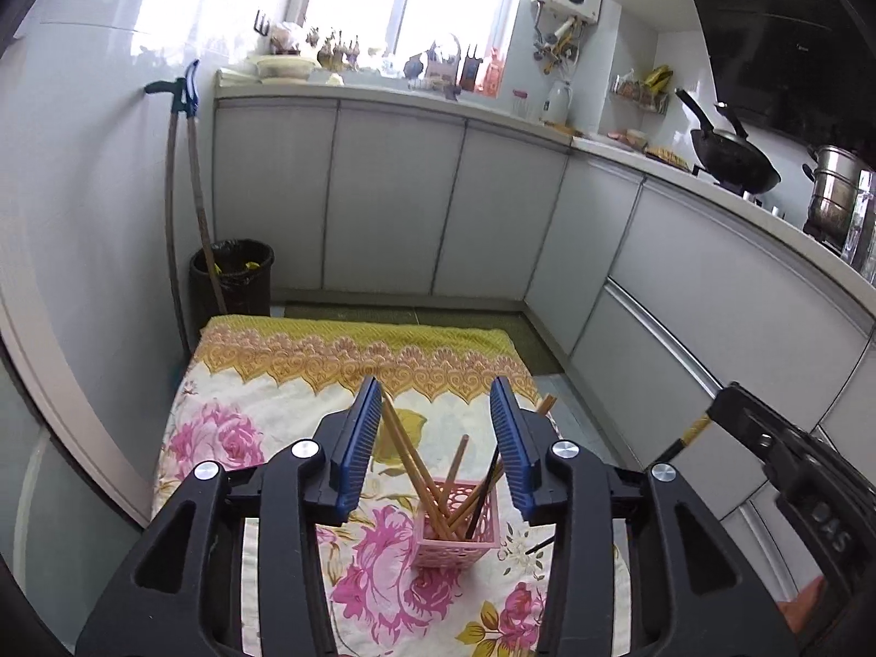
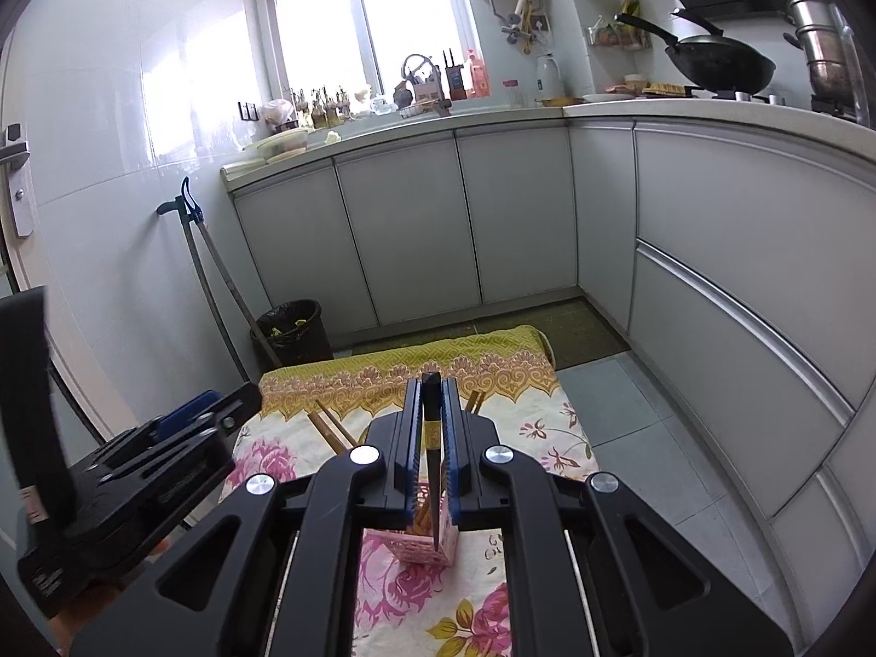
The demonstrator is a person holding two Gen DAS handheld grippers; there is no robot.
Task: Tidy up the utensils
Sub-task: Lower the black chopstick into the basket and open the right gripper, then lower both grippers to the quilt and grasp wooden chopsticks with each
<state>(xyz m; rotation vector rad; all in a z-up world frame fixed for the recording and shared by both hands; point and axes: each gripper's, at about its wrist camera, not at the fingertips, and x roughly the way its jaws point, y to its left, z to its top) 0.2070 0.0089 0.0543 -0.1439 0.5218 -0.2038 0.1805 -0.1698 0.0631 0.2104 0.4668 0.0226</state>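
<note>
Left tool released above pink basket; right tool clenching black chopstick.

- Right gripper: jaws clamped on a dark chopstick, upright.
- Chopstick tip hangs over pink basket on floral cloth.
- Left gripper at cloth's left edge.

Both wrist cams look forward and down along their own fingers, close over the floral-cloth table, kitchen cabinets behind. Left cam: pink basket at lower centre, right gripper intruding at right edge. Right cam: same pink basket at lower centre, left gripper at left. Shared: table, basket, cabinets, window.
</note>
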